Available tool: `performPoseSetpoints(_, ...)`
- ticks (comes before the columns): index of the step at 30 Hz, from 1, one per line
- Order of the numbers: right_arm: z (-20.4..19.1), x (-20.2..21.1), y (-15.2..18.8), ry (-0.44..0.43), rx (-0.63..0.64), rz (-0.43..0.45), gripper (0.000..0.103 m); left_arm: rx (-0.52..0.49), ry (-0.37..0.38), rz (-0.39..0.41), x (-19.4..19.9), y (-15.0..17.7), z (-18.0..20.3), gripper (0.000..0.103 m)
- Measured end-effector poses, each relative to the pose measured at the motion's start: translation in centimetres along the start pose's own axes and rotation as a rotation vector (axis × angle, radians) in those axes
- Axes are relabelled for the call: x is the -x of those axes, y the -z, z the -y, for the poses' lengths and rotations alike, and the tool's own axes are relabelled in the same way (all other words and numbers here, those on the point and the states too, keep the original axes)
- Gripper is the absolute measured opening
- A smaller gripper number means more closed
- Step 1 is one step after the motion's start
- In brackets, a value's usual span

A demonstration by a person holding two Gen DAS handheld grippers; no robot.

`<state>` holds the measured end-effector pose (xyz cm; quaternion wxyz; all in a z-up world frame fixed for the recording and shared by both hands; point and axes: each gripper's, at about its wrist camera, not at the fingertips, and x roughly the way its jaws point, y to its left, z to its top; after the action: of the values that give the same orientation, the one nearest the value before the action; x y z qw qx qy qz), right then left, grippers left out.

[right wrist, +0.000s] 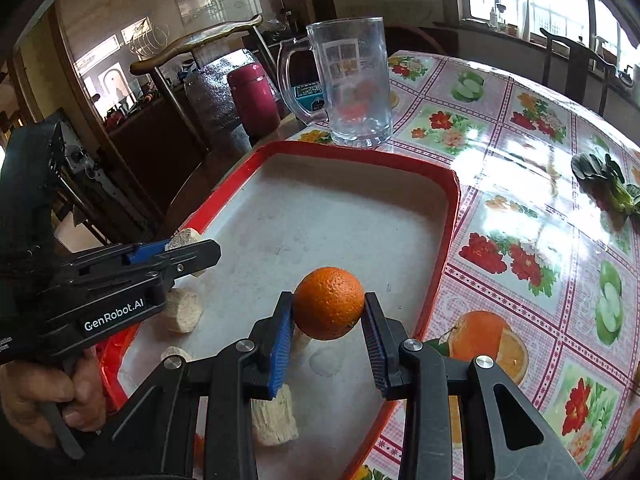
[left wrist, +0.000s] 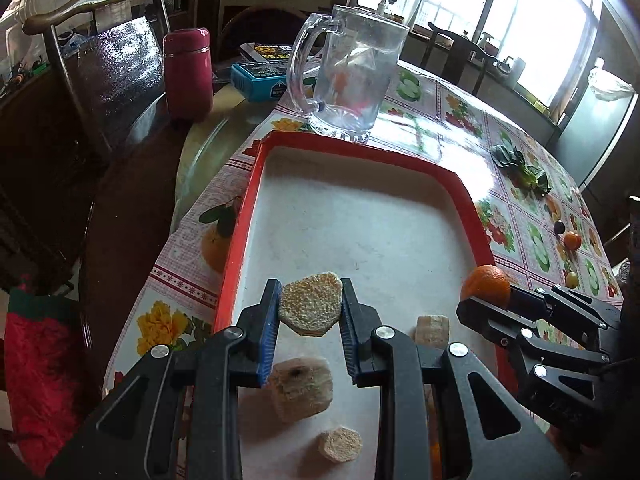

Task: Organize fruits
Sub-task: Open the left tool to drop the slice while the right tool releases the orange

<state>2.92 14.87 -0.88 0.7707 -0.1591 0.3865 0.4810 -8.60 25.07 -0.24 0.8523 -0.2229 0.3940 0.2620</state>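
My left gripper (left wrist: 310, 306) is clamped on a pale, rough-cut chunk (left wrist: 311, 304), pads pressed to both its sides, held above the white floor of the red-rimmed tray (left wrist: 362, 151); my right gripper (right wrist: 328, 312) is closed on an orange (right wrist: 329, 302), also lifted over the tray, near its right rim; from the left wrist view that orange sits at about three o'clock of my chunk. Three more pale pieces lie on the tray floor under my left fingers: a big one with a dark spot (left wrist: 300, 388) at six o'clock of the held chunk, a small one (left wrist: 341, 444) lower still, another (left wrist: 432, 330) toward four o'clock. A glass mug (left wrist: 352, 76) stands just past the tray's far rim at twelve o'clock; leafy greens (left wrist: 522, 170) lie on the flowered tablecloth (left wrist: 452, 120) at two o'clock; small fruits (left wrist: 572, 241) sit well apart near the right edge.
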Motion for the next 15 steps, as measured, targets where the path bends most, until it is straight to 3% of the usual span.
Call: performPoseSetpoints(15, 0.6, -2.0, -0.2, -0.007, -0.014, -0.041, 0.037, -0.029, -0.035, -0.126, -2.4, -0.6, 0.3, 0.025)
